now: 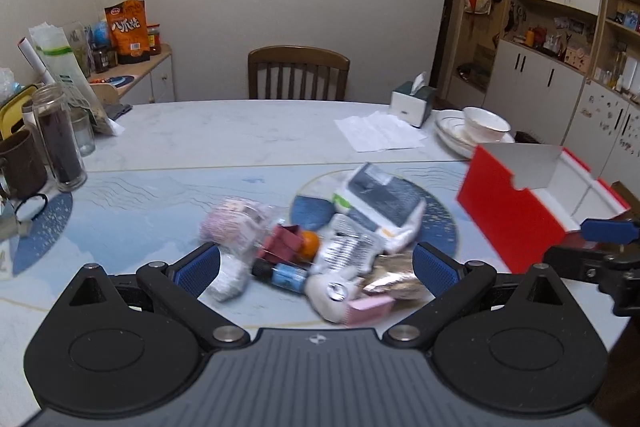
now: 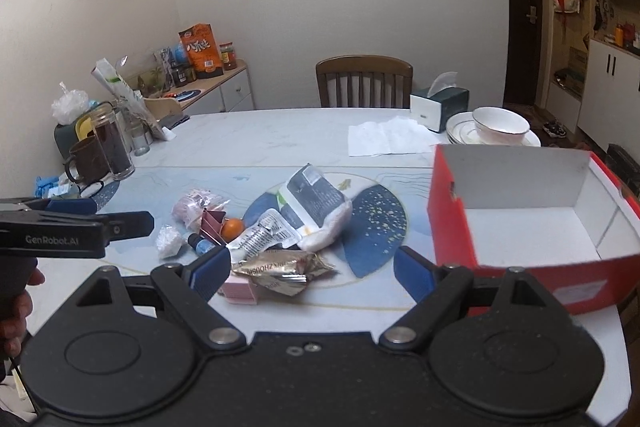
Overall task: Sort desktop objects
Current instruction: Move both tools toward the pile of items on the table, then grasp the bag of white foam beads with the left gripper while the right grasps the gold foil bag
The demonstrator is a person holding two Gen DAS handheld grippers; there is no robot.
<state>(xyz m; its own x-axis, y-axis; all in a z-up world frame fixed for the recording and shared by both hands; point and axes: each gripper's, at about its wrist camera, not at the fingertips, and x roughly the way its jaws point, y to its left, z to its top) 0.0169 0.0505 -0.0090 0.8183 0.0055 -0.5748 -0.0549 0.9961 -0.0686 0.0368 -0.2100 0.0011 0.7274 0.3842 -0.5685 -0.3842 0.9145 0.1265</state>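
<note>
A pile of small items lies mid-table: a large white and dark packet (image 2: 318, 207) (image 1: 384, 205), a gold snack wrapper (image 2: 280, 271), a pink pad (image 2: 240, 289) (image 1: 370, 309), an orange ball (image 2: 233, 229) (image 1: 310, 243), a blue-capped tube (image 2: 200, 245) (image 1: 282, 275), a maroon clip (image 2: 214, 223) and a pink wrapped bundle (image 2: 196, 209) (image 1: 234, 223). My left gripper (image 1: 316, 269) hangs open over the pile's near side, blurred by motion. My right gripper (image 2: 312, 267) is open above the gold wrapper and holds nothing. The red box (image 2: 520, 211) (image 1: 524, 203) stands open at right.
A glass jar (image 2: 114, 143) and a brown mug (image 2: 90, 161) crowd the table's left side. Stacked plates with a bowl (image 2: 494, 129), a tissue box (image 2: 438, 105) and white paper (image 2: 386, 137) sit at the back right. A wooden chair (image 2: 364, 81) stands behind the table.
</note>
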